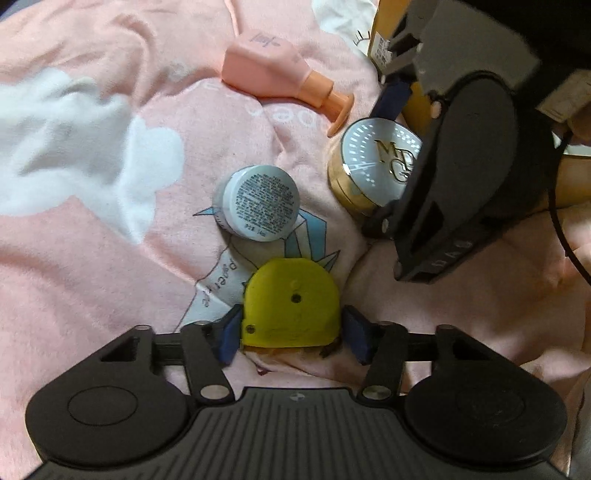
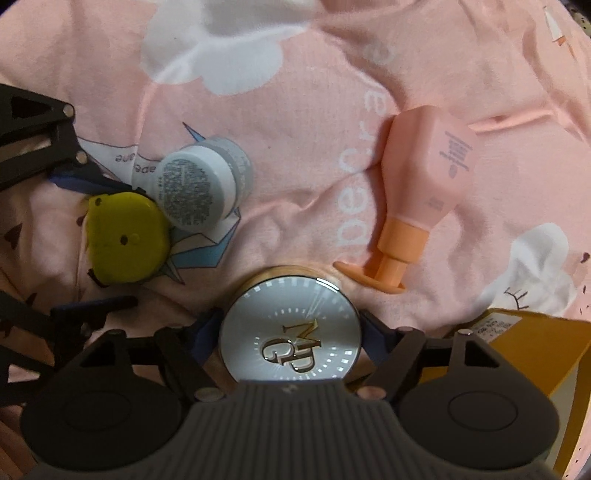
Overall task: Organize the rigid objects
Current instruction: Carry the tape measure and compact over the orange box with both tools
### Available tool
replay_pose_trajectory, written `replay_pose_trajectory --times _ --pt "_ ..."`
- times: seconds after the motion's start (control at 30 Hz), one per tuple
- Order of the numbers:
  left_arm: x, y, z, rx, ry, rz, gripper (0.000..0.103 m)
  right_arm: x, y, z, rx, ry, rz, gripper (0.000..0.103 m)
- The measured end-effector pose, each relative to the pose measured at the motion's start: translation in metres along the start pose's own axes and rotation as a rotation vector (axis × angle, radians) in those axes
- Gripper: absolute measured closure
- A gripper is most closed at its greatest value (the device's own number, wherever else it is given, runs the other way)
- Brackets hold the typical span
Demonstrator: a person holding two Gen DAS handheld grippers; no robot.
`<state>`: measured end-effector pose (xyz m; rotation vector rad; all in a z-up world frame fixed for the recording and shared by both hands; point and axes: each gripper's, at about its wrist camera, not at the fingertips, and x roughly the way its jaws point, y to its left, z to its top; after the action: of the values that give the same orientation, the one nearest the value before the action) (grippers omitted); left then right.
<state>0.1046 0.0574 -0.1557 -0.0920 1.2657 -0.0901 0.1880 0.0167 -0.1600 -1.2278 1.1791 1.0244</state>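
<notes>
Across the lower middle of the left wrist view, the left gripper [image 1: 291, 326] is seen with its blue pads set either side of a yellow tape-measure-shaped case [image 1: 291, 306]. The left pad appears to touch the case, while a narrow gap seems to remain at the right pad, so a firm clamp cannot be confirmed and the jaws are read as apart around it. Just above the case, a small white jar [image 1: 258, 202] lies on the pink blanket [image 1: 92, 295], and a peach pump bottle [image 1: 280, 79] lies on its side at the upper middle. At the right of the frame the right gripper [image 1: 391, 155] is seen standing over a gold-rimmed round compact [image 1: 373, 166], with part of a yellow box [image 1: 384, 33] at the upper right edge.

Low in the middle of the right wrist view, the compact [image 2: 290, 332] is framed by the right gripper [image 2: 290, 338], whose pads sit just at its left and right rim; whether they press on it cannot be told. The bottle [image 2: 424, 184] lies at the right, the jar [image 2: 201, 188] and the yellow case [image 2: 125, 240] at the left, touching each other, and the box [image 2: 517, 350] at the lower right.

By this evidence the task is judged to be at an early stage: all four items are spread on the blanket, none is seen gathered or stored, and two pickups are only being set up.
</notes>
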Motion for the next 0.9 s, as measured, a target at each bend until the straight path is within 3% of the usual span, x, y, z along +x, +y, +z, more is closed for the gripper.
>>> replay_pose_trajectory --times 0.17,0.57,0.9 --pt "-0.006 -0.002 -0.009 -0.004 -0.042 -0.013 0.042 -0.018 0.01 -0.01 0.019 -0.066 -0.005 0.027" --pt "-0.046 0.004 -0.02 -0.034 -0.209 -0.034 0.042 -0.09 0.024 -0.051 0.08 -0.255 -0.114 0.027" --pt "-0.088 -0.004 -0.007 -0.036 -0.36 -0.056 0.042 -0.144 0.015 -0.09 0.161 -0.37 -0.218 0.027"
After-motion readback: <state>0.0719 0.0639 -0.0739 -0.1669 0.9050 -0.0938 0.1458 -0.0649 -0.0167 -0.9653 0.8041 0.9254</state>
